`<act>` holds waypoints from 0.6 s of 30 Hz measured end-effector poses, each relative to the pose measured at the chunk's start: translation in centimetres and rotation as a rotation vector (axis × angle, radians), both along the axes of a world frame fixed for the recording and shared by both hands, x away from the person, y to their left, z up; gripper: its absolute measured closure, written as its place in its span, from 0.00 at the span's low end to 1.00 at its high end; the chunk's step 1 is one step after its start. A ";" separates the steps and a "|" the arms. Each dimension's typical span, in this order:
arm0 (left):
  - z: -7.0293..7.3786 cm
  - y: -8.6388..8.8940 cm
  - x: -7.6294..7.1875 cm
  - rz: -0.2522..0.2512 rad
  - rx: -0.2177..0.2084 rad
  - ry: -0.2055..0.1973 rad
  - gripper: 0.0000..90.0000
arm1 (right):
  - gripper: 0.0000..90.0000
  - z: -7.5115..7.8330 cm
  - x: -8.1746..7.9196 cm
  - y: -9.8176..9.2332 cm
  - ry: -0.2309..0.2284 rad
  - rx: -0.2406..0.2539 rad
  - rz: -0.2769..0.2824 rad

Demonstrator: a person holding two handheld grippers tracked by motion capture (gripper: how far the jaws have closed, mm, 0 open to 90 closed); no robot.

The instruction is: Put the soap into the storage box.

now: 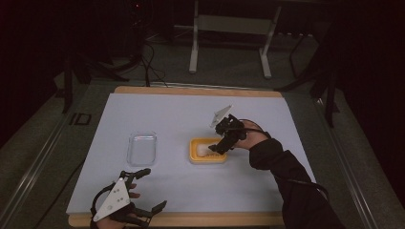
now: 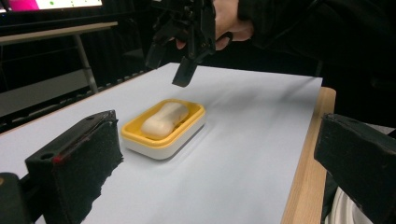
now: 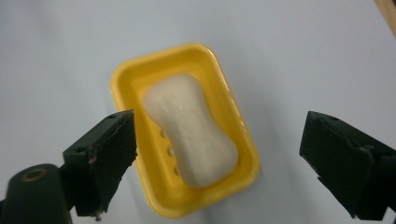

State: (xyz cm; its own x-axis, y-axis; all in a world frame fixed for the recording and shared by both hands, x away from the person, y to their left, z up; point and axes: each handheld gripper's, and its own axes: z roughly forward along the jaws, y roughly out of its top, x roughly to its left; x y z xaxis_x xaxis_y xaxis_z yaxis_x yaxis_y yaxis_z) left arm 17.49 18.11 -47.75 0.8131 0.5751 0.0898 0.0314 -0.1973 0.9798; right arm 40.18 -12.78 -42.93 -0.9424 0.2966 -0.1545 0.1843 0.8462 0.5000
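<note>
The soap lies in its yellow dish, half hidden in the high view by the wide-open, empty right tongs.

A wooden counter carries a pale blue-white sheet that covers nearly all of it. Beyond its 12 o'clock edge a white metal frame stands on the grey floor. Dark cables trail toward 11 o'clock. A black marking lies at 9 o'clock.
</note>
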 end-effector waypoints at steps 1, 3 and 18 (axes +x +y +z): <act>0.0 0.0 0.0 0.000 0.003 0.000 0.01 | 0.12 0.0 0.0 -0.1 -0.002 0.000 -0.012; 0.0 0.0 0.0 0.001 0.004 0.002 0.01 | 0.12 -0.1 0.1 -0.6 0.001 0.012 -0.044; 0.0 0.0 0.0 0.000 0.005 0.005 0.01 | 0.15 -0.7 -0.5 -5.1 -0.001 0.105 -0.276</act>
